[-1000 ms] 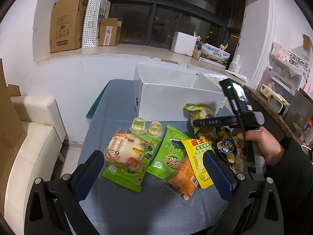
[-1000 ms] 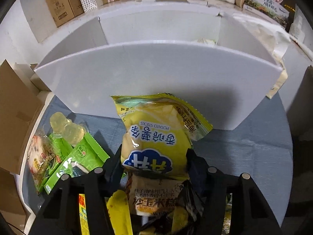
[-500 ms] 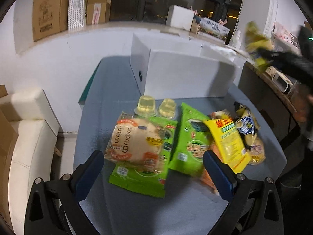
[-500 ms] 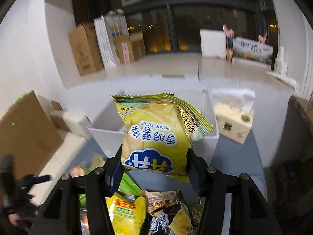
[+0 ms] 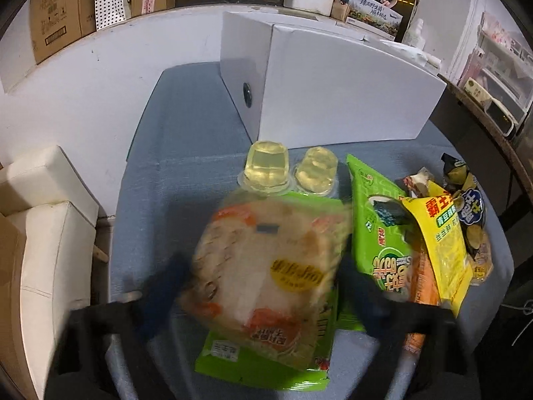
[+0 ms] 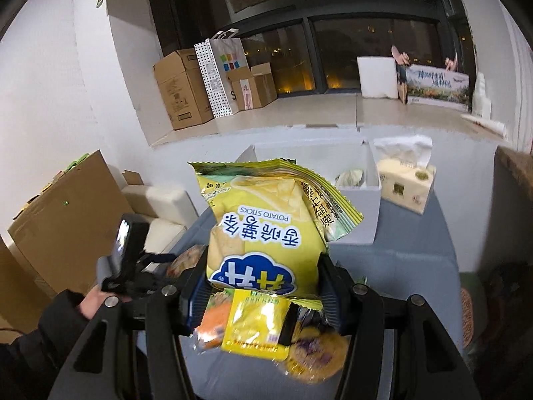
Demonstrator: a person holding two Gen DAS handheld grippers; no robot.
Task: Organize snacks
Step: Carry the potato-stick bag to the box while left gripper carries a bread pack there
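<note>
In the left wrist view my left gripper (image 5: 263, 283) is blurred and its jaws are closing. A bread packet (image 5: 266, 260) in clear wrap with orange print lies between them, and both pads meet its sides. It rests on a green packet (image 5: 266, 366) on the blue table (image 5: 186, 166). In the right wrist view my right gripper (image 6: 263, 286) is shut on a yellow potato-sticks bag (image 6: 260, 226), held in the air above the table. The open white box (image 6: 359, 193) stands beyond it.
Two jelly cups (image 5: 266, 166), a green seaweed pack (image 5: 376, 233) and a yellow pack (image 5: 439, 243) lie before the white box (image 5: 333, 83). A tissue box (image 6: 406, 183) stands right of the box. A white sofa (image 5: 50, 233) is left of the table. A sleeved hand (image 6: 90, 303) holds the left gripper.
The left gripper came down over the bread packet and its jaws narrowed around it. The right gripper rose with the potato-sticks bag, away from the box's front wall.
</note>
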